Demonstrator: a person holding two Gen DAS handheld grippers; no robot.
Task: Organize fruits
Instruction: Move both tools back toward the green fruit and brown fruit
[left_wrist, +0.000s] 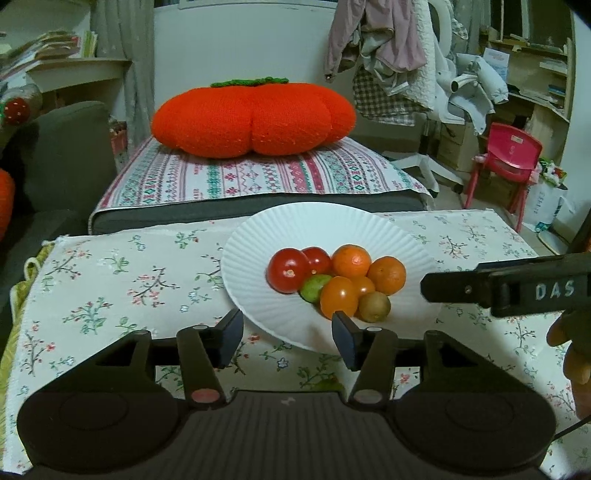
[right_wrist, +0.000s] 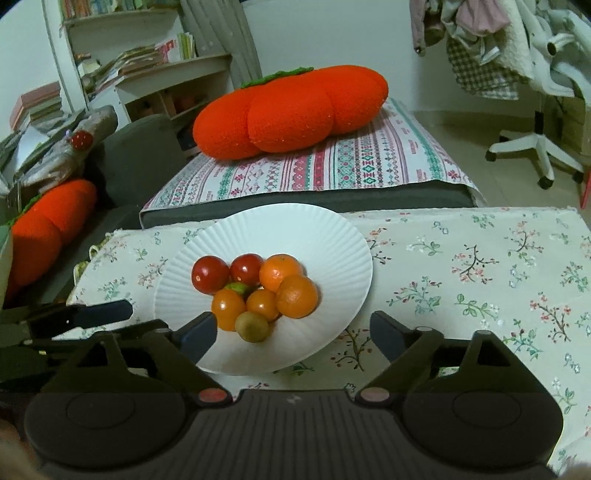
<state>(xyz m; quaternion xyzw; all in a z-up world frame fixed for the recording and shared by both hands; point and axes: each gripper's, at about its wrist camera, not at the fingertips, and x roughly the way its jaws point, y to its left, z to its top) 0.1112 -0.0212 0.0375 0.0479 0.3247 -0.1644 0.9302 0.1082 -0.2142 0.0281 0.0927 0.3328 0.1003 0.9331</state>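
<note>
Fruit's all gathered on the white paper plate (right_wrist: 332, 236) just ahead of both my tongs: two red tomatoes (right_wrist: 209, 274), two oranges (right_wrist: 296, 296), two small orange tomatoes (right_wrist: 228, 305), a green one (left_wrist: 314, 288) half buried in the middle, and a brownish kiwi-like fruit (right_wrist: 252, 326) at the near edge of the pile. My right tongs (right_wrist: 293, 334) sit straight in front of the plate's near rim, the kiwi-like fruit just beyond and between the tips — nothing touching it. My left tongs (left_wrist: 288, 338) come at the plate from its left side, their right tip over the near rim just below an orange tomatoe, left tip over the cloth. The plate sits toward the far edge of the flowered surface (right_wrist: 480, 266), its far rim close to that edge, with a striped bed (left_wrist: 258, 173) and a big orange pumpkin cushion (left_wrist: 255, 118) behind. Plenty of bare cloth to the right of the plate — wide free room there; less on the left, where the surface ends sooner. Right tongs stand wide apart and empty. Left tongs are partly apart, also gripping nothing.
</note>
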